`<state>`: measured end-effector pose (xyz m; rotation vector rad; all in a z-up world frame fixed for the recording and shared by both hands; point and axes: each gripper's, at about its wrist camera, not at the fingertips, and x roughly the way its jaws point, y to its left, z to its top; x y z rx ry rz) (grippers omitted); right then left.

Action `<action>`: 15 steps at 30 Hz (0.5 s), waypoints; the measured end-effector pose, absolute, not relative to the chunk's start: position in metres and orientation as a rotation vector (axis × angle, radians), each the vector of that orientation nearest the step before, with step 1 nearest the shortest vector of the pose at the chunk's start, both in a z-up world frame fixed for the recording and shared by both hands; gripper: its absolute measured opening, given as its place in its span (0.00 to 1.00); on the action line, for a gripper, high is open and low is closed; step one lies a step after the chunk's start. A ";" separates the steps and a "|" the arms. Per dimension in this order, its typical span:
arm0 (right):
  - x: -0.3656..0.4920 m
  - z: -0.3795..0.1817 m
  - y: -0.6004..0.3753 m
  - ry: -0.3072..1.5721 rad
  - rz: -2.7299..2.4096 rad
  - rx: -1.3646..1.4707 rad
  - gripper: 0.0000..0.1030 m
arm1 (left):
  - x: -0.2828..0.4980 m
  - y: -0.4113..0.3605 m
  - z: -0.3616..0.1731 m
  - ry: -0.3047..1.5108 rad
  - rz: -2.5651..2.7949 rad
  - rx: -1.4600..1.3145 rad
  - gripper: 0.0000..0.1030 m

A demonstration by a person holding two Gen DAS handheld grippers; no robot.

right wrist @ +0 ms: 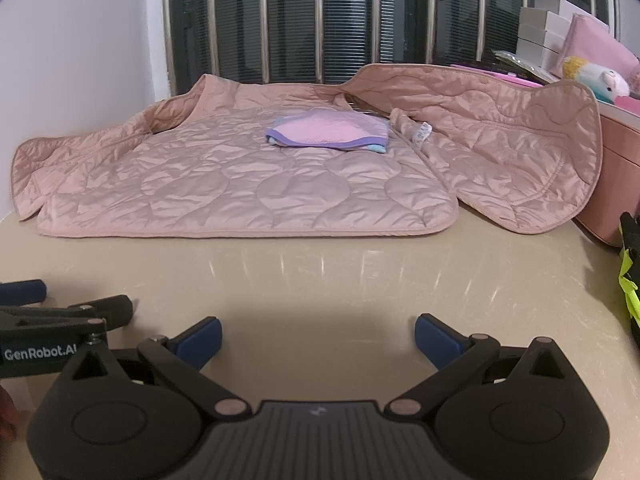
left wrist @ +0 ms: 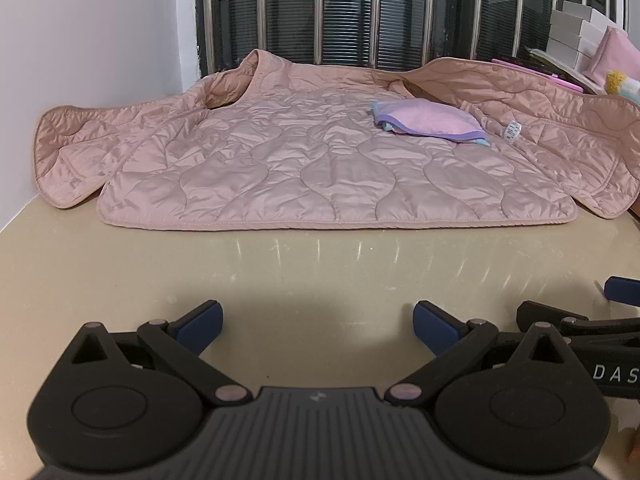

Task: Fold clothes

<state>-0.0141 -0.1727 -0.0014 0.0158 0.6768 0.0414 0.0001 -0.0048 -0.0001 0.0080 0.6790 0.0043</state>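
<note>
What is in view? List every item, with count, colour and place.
jacket: one, pink quilted, spread open on the table's far half
cloth: one, folded, pink with purple trim, on the jacket
table: one, beige
boxes: several, white, stacked far right
plush toy: one, white and yellow, far right
pink case: one, right of the jacket
left gripper: open, over bare table
right gripper: open, over bare table

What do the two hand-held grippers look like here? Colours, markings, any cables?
Both match: the left hand-held gripper and right hand-held gripper have matte black bodies, ribbed dark grey centre plates with a small logo, round side housings, pinkish metal pivot pins, and black linkage arms ending in blue pads. Side lettering reads "GenRobot.AI" on the left one and "DAS" (cut off) on the right. No cables visible.
</note>
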 end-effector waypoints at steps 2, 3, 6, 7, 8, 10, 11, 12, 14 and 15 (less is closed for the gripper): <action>-0.014 -0.002 -0.172 0.677 0.040 0.016 1.00 | 0.000 -0.005 0.000 0.679 0.004 0.008 0.99; -0.014 -0.001 -0.172 0.677 0.040 0.016 1.00 | 0.000 -0.005 0.000 0.679 0.004 0.007 0.99; -0.014 -0.001 -0.172 0.677 0.040 0.016 1.00 | 0.000 -0.004 0.000 0.679 0.003 0.006 0.99; -0.014 -0.001 -0.172 0.677 0.040 0.016 1.00 | 0.000 -0.004 0.000 0.678 0.003 0.005 0.99; -0.014 -0.001 -0.172 0.677 0.040 0.016 1.00 | 0.000 -0.004 0.000 0.678 0.002 0.004 0.99; -0.014 -0.001 -0.172 0.677 0.039 0.015 1.00 | 0.000 -0.003 0.000 0.678 -0.004 0.005 0.99; -0.014 -0.001 -0.172 0.677 0.039 0.014 1.00 | 0.000 -0.002 0.000 0.678 -0.006 0.005 0.99; -0.014 -0.001 -0.172 0.677 0.039 0.014 1.00 | 0.000 -0.002 0.000 0.678 -0.008 0.007 0.99; -0.014 -0.001 -0.171 0.677 0.039 0.014 1.00 | 0.000 -0.003 0.000 0.678 -0.008 0.010 0.99; -0.014 -0.001 -0.171 0.677 0.039 0.014 1.00 | 0.000 -0.003 0.000 0.678 -0.008 0.010 0.99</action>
